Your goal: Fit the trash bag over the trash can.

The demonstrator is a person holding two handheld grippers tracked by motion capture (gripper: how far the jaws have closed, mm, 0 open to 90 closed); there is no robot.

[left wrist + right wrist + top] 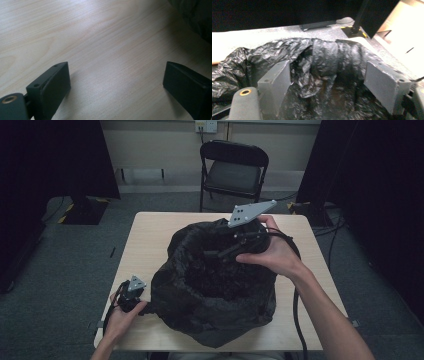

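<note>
A crumpled black plastic bag [215,285] stands open-mouthed in the middle of the pale wooden table [150,232]. A hand holds my right gripper [220,251] over the bag's far right rim, pointing left into the mouth. In the right gripper view its grey jaws stand wide apart [329,82], with the bag's rim and dark inside [319,55] ahead and nothing pressed between the pads. My left gripper [132,295] rests low at the table's front left, beside the bag. Its black jaws are open [115,82] over bare wood, with a corner of the bag [197,17] at the top right.
A black folding chair [234,170] stands behind the table's far edge. Dark curtains flank both sides, a stand base [82,210] sits on the floor at the left, and cables [330,227] lie on the floor at the right. The right gripper's cable [297,320] trails along the forearm.
</note>
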